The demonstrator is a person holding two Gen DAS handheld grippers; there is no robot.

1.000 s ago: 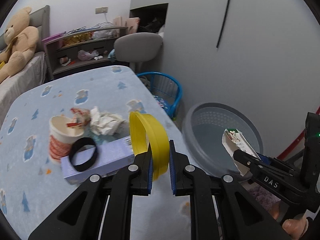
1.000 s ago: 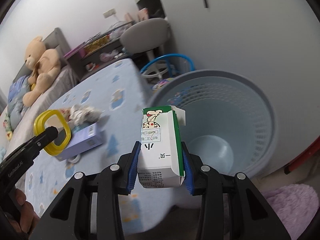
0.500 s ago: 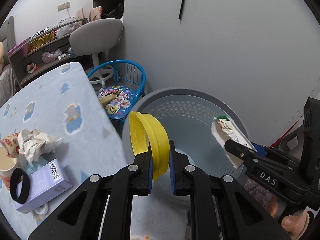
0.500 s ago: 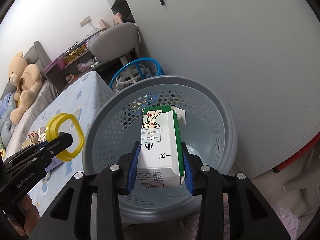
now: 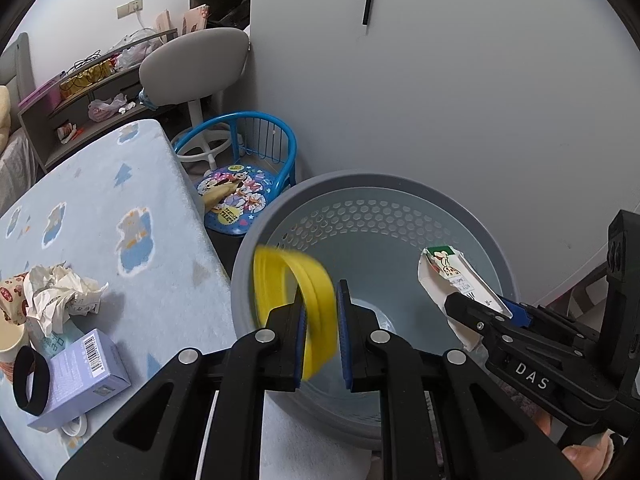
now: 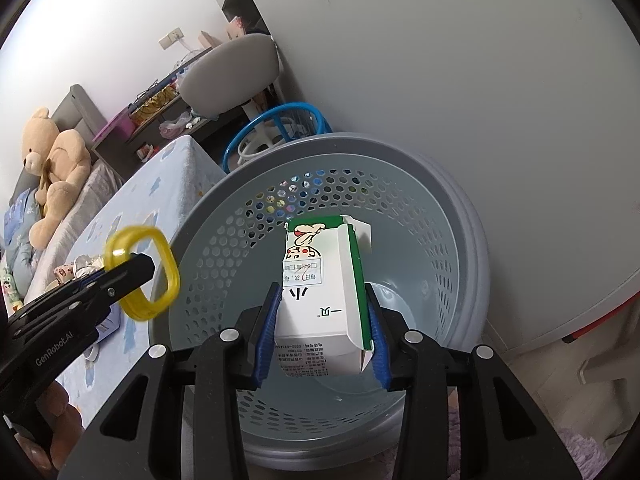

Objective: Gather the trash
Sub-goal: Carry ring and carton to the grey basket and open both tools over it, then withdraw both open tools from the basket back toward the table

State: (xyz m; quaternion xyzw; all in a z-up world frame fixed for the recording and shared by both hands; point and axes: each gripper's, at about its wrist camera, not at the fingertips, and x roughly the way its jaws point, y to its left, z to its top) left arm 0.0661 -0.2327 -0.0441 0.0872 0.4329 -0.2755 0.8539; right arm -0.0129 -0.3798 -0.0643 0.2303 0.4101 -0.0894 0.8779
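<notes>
Black plastic left claw (image 5: 322, 322) and right claw (image 6: 324, 330), blue pads, silver screws, white lettering.

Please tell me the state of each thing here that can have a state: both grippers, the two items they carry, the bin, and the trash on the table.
left gripper: open, letting go
yellow ring: blurred, between the pads, over the bin
right gripper: shut on the carton
milk carton: held above the bin, top flap open
laundry-style bin: upright, nothing visible inside
crumpled paper: on the table
purple box: lying flat

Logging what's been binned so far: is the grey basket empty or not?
Empty. The grey basket's visible floor and walls are bare; the milk carton and yellow ring sit above it, between the jaws of the hand-held grippers.
</notes>
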